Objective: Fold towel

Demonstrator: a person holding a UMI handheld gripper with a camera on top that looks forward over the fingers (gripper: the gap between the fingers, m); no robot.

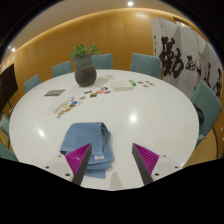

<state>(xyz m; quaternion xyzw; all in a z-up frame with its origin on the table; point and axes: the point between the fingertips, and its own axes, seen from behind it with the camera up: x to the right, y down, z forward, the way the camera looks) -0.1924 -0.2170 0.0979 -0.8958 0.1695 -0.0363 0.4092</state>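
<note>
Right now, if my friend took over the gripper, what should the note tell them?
Gripper: jaws open, holding nothing, above the near edge of the white table.
Towel: blue, lying bunched on the table just ahead of the jaws, partly behind the left finger.
Beyond it: a potted plant and small items mid-table.
Done: the towel does not look neatly folded yet.
Left: grasp an edge and fold.

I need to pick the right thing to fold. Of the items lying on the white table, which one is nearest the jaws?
The blue towel, just ahead of the open gripper; the small items lie farther off, toward the potted plant.
</note>
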